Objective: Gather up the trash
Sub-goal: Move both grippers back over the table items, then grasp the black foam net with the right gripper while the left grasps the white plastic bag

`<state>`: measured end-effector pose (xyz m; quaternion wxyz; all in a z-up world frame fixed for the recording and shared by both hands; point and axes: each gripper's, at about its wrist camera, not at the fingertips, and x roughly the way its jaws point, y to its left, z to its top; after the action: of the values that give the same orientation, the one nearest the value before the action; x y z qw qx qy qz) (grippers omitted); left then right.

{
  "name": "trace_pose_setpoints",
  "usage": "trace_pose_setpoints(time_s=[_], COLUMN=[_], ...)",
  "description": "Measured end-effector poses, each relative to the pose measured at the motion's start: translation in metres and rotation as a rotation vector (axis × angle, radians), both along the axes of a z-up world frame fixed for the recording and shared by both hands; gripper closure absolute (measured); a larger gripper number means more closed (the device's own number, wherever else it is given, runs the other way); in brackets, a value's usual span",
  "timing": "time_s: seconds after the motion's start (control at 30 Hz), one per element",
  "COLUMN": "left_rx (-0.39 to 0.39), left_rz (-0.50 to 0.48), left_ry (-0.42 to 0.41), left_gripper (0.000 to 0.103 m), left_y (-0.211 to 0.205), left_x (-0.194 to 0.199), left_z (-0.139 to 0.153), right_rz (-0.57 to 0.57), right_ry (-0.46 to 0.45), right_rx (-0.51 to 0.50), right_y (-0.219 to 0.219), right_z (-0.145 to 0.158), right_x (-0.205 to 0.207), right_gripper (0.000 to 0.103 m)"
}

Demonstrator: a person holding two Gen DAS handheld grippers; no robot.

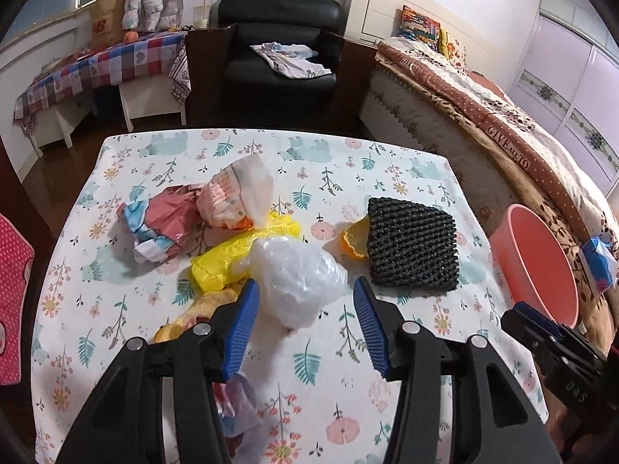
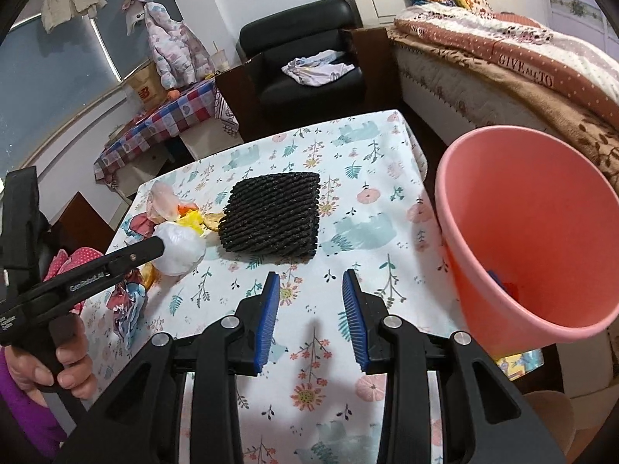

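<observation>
1. Step in hand, as I read it: pickup of the white plastic bag [image 1: 298, 282]. Left gripper [image 1: 305, 294] is spread wide w/ blue pads either side of the wad; the left pad looks to be touching it, the right pad is apart. Not clamped yet.
2. Right gripper [image 2: 311, 290] is released too, nothing btwn its pads, hovering over bare tablecloth [image 2: 371, 208] just short of the black woven mat [image 2: 272, 214].
3. Rest of the trash, left-wrist view: yellow bag [image 1: 220, 259] touching the white one at its 9 o'clock; pink crumpled wrapper [image 1: 158, 224] at 10; pale printed bag [image 1: 236, 189] at 11; orange peel [image 1: 354, 239] at 1, tucked against the mat's edge. More wrapper scraps lie under the left gripper's body, partly hidden.
4. Pink bin [image 2: 530, 232] sits off the table's right edge, 3 o'clock from the right gripper; a few bits already inside.
5. Next move, my guess: close on the white bag, lift straight up, carry it rightward over the mat to the bin.
6. Room: open cloth btwn mat and bin side. Risks: thin film may slip or drag the yellow bag along; lift enough to pass the bin rim; right gripper sits in the carry path.
</observation>
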<state>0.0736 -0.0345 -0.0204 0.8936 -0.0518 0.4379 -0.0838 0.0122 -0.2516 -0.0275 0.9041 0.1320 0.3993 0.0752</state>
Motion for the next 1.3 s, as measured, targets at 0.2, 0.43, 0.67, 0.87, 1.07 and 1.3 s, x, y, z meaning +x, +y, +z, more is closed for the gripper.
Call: trace_pose_setpoints(time_s=[0.2,0.43,0.67,0.87,1.07,1.3], left_rx=[0.015,0.008,-0.024,-0.036,-0.036,-0.039], left_rz=[0.014,0.008,-0.003,-0.026,-0.030,-0.036], left_ry=[0.022,0.013,-0.009,-0.044,-0.039,-0.047], left_gripper=[0.056,0.079,0.082,0.082,0.082,0.082], left_y=[-0.003,0.003,0.009,0.007,0.006,0.003], left_x=[0.013,0.011,0.003,-0.005,-0.009,-0.016], left_z=[-0.011,-0.012,-0.002,0.010,0.008,0.011], right_rz=[0.026,0.052,0.046,0.028,0.024,0.013], right_ry=[0.002,0.000,0.039,0.084,0.095,0.059], right_rx=[0.005,-0.001,-0.007,-0.016,-0.013,-0.002], right_y=[0.006,0.018,0.023,0.024,0.030,0.025], right_z=[0.000,-0.001,-0.012,-0.026,-0.033,-0.020], right_x=[0.016,0.038,0.063,0.079,0.078,0.057], right_gripper=[0.059,0.057,0.057,0.057,0.060,0.091])
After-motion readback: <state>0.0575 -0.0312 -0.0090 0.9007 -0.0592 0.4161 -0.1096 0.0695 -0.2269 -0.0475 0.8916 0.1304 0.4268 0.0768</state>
